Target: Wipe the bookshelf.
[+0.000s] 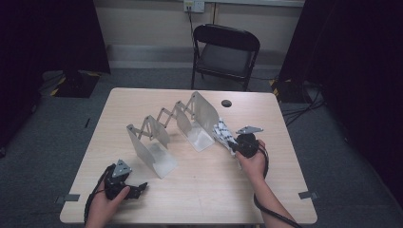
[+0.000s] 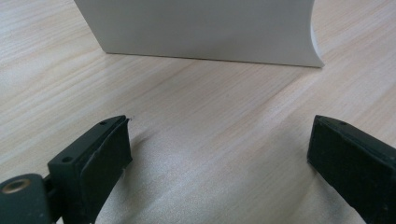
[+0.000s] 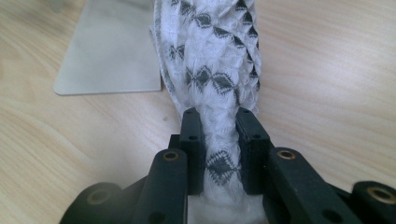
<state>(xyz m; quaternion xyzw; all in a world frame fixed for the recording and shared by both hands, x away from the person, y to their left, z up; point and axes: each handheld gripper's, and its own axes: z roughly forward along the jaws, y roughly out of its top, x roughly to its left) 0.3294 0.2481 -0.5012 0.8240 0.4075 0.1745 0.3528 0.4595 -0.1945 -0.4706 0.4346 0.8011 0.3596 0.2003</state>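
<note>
I have the right gripper (image 3: 218, 140) pinched on the cloth (image 3: 210, 60), a white knit piece with dark diamonds, bunched between the pads near its lower end. In the high view the cloth (image 1: 223, 134) stands just beside the rack (image 1: 173, 130), against the outer face of its rightmost plate. The rack is an accordion file holder: metal plates joined by a scissor linkage and drawn out slantwise across the table (image 1: 199, 190).

The left gripper (image 2: 217, 154) rests on the table in front of the rack's nearest plate, spread wide with nothing between its pads; in the high view I see it (image 1: 130, 187) near the front edge, well apart from the cloth.

As I read it, the job is to lodge the cloth in a slot of the rack. The grip looks centred and firm, but the free end is limp and will flop. I would lift it clear of the plate's top edge, then lower it straight down so it does not snag. If the rack slides, the left gripper could steady its near plate.

The table is pale wood grain, with a dark cable hole behind the rack. Beyond it stands a black folding chair (image 1: 225, 52) on grey carpet, with dark curtains on both sides.
</note>
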